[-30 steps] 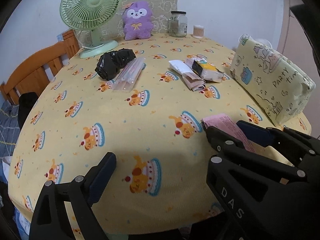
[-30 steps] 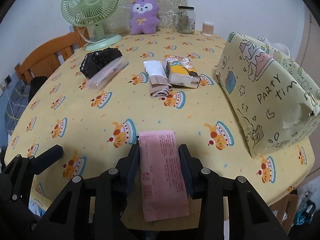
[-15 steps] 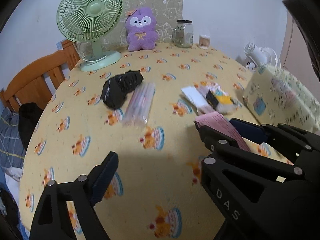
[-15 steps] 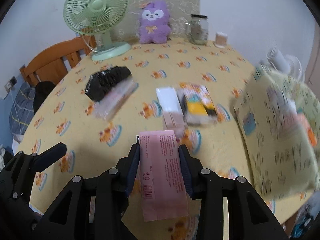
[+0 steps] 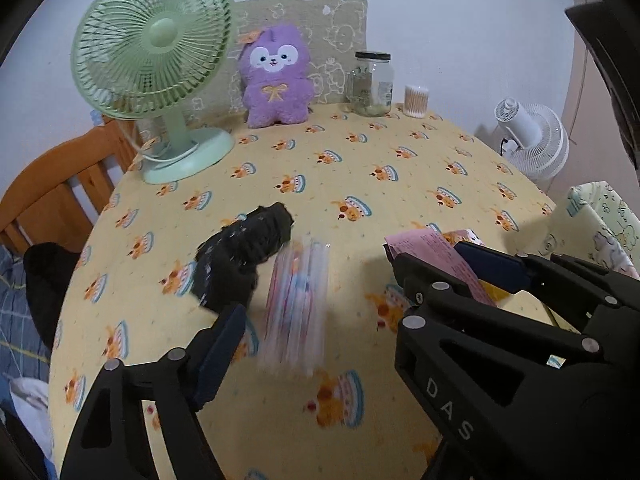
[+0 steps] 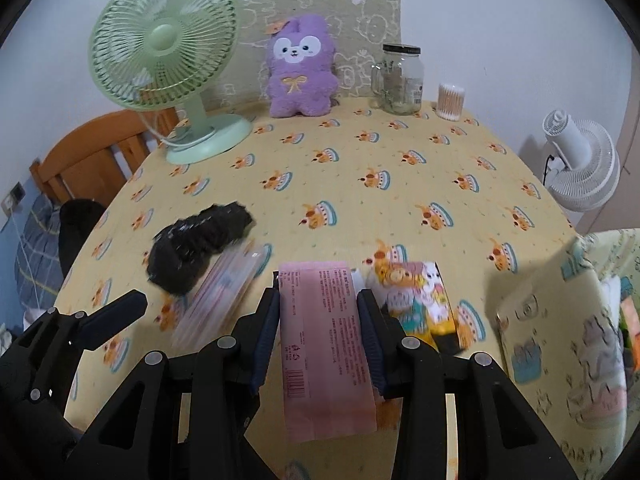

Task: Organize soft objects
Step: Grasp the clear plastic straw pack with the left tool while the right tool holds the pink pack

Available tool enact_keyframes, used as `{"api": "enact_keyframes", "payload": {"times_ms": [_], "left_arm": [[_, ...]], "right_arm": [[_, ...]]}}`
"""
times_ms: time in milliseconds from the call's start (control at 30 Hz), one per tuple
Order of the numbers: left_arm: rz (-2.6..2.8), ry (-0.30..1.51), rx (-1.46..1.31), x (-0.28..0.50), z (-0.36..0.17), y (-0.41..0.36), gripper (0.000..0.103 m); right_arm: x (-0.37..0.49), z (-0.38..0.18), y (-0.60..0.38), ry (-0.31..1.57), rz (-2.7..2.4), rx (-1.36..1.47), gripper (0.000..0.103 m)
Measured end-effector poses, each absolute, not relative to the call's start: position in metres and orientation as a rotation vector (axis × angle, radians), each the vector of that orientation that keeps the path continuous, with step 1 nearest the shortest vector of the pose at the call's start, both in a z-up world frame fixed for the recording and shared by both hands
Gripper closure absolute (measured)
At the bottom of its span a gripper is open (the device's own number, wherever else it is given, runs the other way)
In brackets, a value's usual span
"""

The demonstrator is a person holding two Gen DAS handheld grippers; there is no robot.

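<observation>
pink packet (image 6: pixel 326 344); purple plush (image 6: pixel 301 68); green fan (image 6: pixel 164 46); yellow cake-print tablecloth (image 6: pixel 360 152).

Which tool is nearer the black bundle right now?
Left tool: its left finger is next to the black bundle. The right tool, holding the pink packet, is farther right.

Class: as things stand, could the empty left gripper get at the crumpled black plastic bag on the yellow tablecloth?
Probably yes. The left gripper has open, empty jaws, and the crumpled black plastic bag lies just ahead with nothing between them; only the clear packet of straws sits beside it.
</observation>
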State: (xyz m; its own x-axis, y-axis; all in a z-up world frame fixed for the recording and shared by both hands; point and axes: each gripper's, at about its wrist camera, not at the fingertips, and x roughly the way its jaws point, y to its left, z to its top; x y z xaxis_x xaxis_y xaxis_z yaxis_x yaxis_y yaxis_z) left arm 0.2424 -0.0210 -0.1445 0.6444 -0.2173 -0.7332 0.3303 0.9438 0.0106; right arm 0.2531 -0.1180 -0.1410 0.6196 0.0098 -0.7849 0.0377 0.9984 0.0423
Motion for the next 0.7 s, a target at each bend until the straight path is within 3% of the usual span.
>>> {"api": "enact_keyframes", "payload": {"times_ms": [167, 300, 400, 567, 700], "left_arm": [[-0.356, 0.858, 0.116, 0.261, -0.16, -0.024, 0.043], [-0.346, 0.868, 0.122, 0.267, -0.168, -0.025, 0.05], [-0.325, 0.875, 0.124, 0.269, -0.17, -0.025, 0.06], [-0.273, 0.873, 0.125, 0.267, -0.17, -0.017, 0.089], [-0.242, 0.881, 0.115, 0.263, -0.169, -0.013, 0.089]], "right_arm": [[0.272, -0.154, -0.123, 0.931, -0.03, 0.069, 0.06], [0.279, -0.166, -0.125, 0.957, -0.025, 0.078, 0.06], [0.281, -0.171, -0.125, 0.955, -0.039, 0.073, 0.06], [0.279, -0.169, -0.122, 0.949, -0.033, 0.061, 0.06], [0.275, -0.166, -0.121, 0.954, -0.029, 0.065, 0.06]]}}
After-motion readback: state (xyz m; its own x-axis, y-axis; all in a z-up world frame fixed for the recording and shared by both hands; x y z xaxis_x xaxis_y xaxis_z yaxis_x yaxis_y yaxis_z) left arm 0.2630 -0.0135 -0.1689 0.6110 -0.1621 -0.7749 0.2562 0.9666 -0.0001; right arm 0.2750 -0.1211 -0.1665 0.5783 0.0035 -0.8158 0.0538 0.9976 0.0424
